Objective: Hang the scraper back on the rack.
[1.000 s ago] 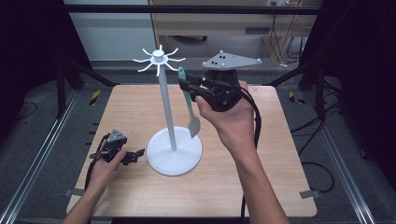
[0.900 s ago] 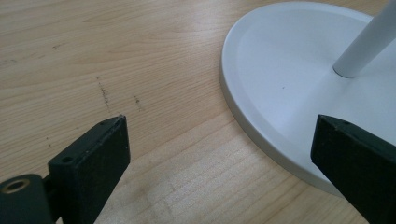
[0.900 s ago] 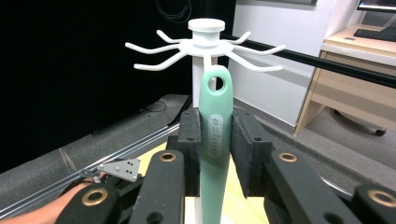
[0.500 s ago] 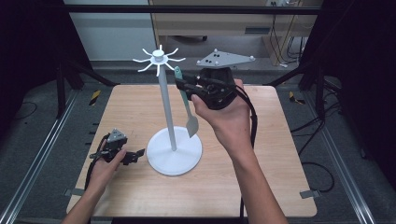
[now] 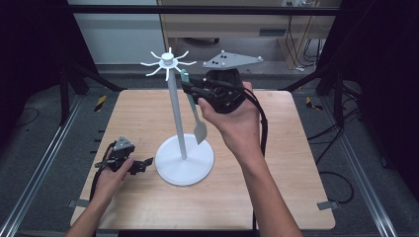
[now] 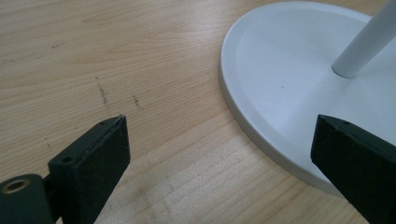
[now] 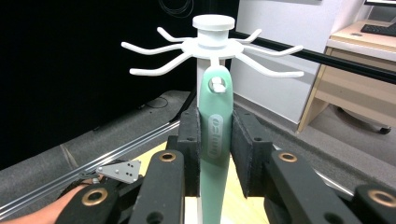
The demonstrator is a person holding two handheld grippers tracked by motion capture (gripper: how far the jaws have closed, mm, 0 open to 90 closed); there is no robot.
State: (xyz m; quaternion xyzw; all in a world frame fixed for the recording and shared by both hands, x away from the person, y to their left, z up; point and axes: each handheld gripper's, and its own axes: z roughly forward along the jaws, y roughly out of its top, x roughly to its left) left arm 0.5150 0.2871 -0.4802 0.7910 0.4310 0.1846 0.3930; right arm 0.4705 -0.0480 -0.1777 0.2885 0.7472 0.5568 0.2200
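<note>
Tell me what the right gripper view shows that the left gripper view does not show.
Right gripper view: the right gripper shut on a green spatula, its handle hole around a hook of the white rack. Left gripper view: the open left gripper, the wooden table and the rack's round base. Both: the rack's white pole.

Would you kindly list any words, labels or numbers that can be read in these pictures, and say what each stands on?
Raised lettering on the mint-green plastic spatula handle, in the right hand-held gripper view: blurred, not readable.
White utensil stand with hooked arms: no text.
Light wooden table: no text, only faint scuff marks.
Nothing else bears readable text.
</note>
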